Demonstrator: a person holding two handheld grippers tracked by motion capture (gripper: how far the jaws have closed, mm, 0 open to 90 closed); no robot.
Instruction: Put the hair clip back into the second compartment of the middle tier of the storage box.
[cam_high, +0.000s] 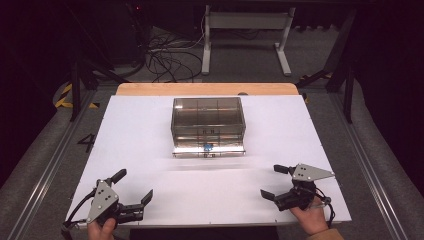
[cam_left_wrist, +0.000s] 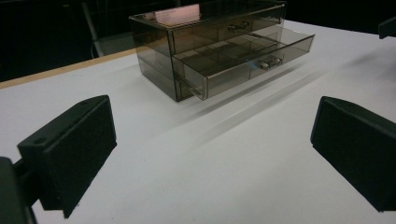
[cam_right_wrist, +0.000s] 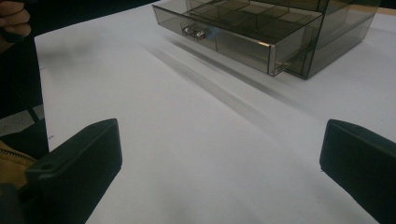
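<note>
A smoky clear plastic drawer cabinet (cam_high: 208, 120) stands on the white bench (cam_high: 140, 130), toward its far middle. One drawer (cam_left_wrist: 252, 58) is pulled partway out toward the person; its divided compartments show from above, and a small metal handle (cam_left_wrist: 270, 62) sits on its front. Something small and blue (cam_high: 207, 147) shows at the drawer front in the high view, too small to identify. The left tool (cam_high: 134, 189) rests near the bench's front edge, well apart from the cabinet and to its left, jaws spread wide and holding nothing. The right tool (cam_high: 274, 182) sits well apart to the cabinet's right, likewise wide open and empty.
</note>
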